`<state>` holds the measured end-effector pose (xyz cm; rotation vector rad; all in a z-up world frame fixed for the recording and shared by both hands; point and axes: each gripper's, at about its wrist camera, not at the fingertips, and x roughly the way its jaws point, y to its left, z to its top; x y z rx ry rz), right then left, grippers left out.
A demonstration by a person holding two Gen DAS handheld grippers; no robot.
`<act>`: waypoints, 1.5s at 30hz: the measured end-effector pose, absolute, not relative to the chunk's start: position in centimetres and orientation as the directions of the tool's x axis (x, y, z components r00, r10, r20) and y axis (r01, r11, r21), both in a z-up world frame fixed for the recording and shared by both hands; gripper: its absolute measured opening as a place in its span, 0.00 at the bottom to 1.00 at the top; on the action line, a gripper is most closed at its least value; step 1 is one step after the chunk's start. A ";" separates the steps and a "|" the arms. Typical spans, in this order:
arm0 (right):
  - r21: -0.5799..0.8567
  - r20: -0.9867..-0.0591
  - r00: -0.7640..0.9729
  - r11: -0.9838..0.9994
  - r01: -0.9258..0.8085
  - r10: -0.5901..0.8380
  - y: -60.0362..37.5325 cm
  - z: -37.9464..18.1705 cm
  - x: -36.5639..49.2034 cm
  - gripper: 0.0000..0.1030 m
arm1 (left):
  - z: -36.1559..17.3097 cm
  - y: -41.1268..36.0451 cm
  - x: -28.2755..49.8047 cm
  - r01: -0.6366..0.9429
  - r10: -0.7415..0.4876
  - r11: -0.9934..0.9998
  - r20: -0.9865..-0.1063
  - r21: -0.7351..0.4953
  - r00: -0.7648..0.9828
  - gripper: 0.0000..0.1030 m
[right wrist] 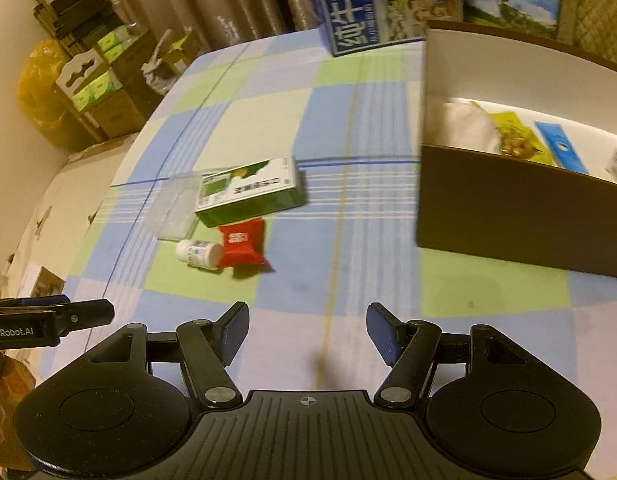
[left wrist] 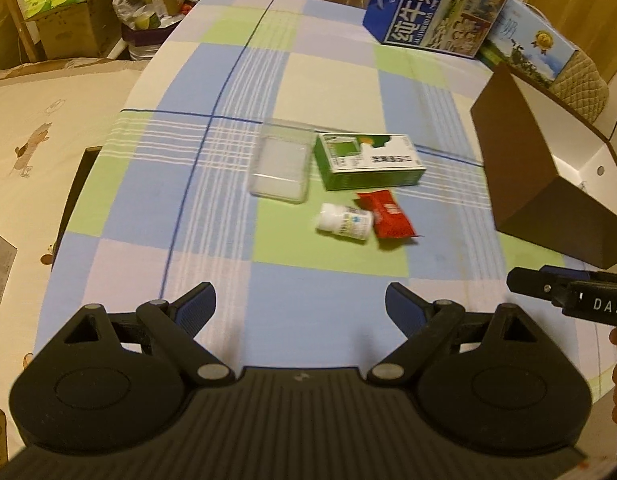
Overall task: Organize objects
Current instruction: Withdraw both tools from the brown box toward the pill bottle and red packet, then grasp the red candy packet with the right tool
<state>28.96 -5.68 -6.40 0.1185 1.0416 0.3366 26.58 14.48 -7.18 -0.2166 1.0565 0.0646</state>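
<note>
**Four small items left on the cloth, both grippers empty**

Nearest, the left gripper (left wrist: 300, 304) and the right gripper (right wrist: 307, 330) hang above the near edge of the checked tablecloth (left wrist: 328, 288), each with fingers spread apart and nothing between them.

Just beyond lies a white pill bottle (left wrist: 343, 222) on its side, touching a red sachet (left wrist: 388, 216) to its right. The bottle looks light, hard and prone to roll, so I would pinch it across the body. The sachet seems soft and crinkly; take it by an edge.

Farther on, a green carton (left wrist: 368, 162) lies flat, stiff and easy to grip across its narrow sides. Left of it sits a clear plastic case (left wrist: 282, 160), likely slick.

To the right stands the brown box (right wrist: 508, 208), already holding packets.
</note>
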 end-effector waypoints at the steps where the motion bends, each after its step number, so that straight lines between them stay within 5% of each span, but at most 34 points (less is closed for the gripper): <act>1: 0.253 -0.824 0.459 0.940 -0.228 0.333 -5.2 -6.6 29.1 0.61 | -7.4 14.8 26.6 -0.159 -0.048 0.977 -0.871 -0.143 0.490 0.87; 15: 0.244 -0.791 0.471 0.908 -0.342 0.390 0.1 -9.2 32.4 0.60 | -9.9 18.3 29.5 -0.187 -0.016 0.975 -0.882 -0.117 0.470 0.87; 45: 0.172 -0.827 0.435 0.897 -0.407 0.356 2.0 -12.8 36.1 0.23 | -12.3 17.0 33.8 -0.118 -0.065 0.985 -0.897 -0.129 0.437 0.86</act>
